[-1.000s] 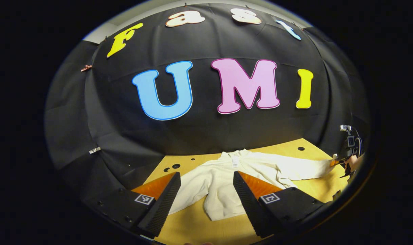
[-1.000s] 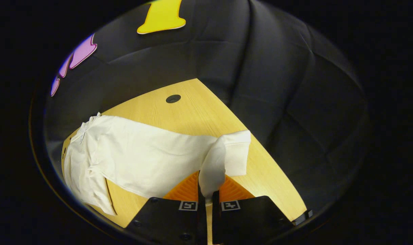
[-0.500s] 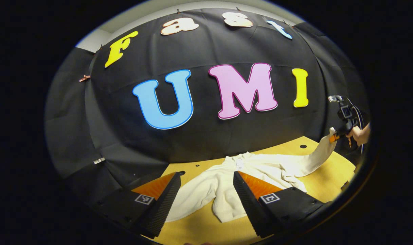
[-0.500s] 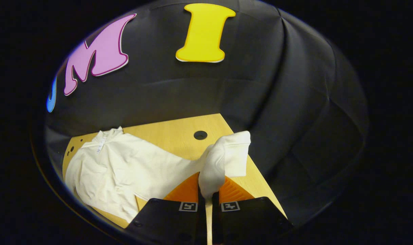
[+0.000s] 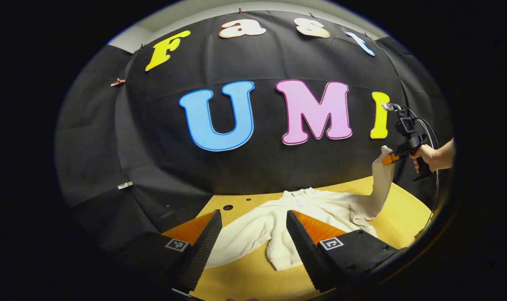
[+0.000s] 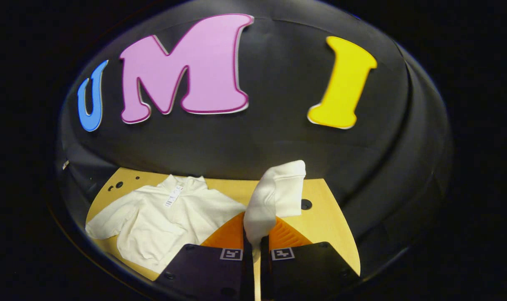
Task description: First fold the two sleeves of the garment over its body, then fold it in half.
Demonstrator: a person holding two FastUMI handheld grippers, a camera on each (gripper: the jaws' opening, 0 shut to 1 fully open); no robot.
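Black cloth backs a wooden bench (image 6: 320, 225). Right hand-held gripper (image 6: 256, 241) pinches a raised sleeve (image 6: 274, 196); it may slip. Left hand-held gripper (image 5: 253, 238) gapes wide, lower centre.

I have raised the right gripper (image 6: 256, 238) well above the table (image 6: 324, 228) since a second ago, and the sleeve (image 6: 274, 200) clamped in it now hangs up off the wood instead of lying stretched along it. In the left gripper view that right gripper (image 5: 388, 159) has climbed from table level to high at the right, against the wall, sleeve (image 5: 380, 188) trailing below
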